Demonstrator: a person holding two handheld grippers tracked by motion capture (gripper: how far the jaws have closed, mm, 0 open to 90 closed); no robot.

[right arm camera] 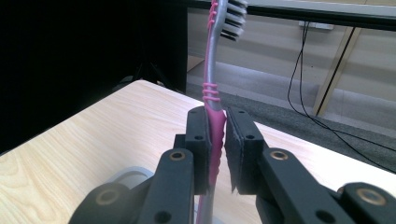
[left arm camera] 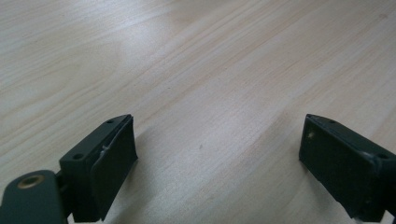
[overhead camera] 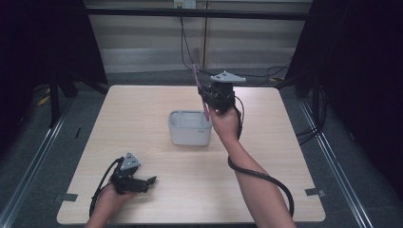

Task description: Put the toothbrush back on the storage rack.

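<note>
Right gripper [overhead camera: 209,102]: your jaws clamp pink toothbrush [right arm camera: 214,116] upright, frame centre above grey holder [overhead camera: 189,128] (bristles up for dropping in) | left gripper [overhead camera: 147,183]: wide open, empty, lower left.

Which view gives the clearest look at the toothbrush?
The right gripper view: the pink toothbrush stands upright, clamped between the right gripper jaws, bristled head at the top. The high view shows the toothbrush as a thin pink line above the grey container. The left gripper view looks at bare table.
</note>
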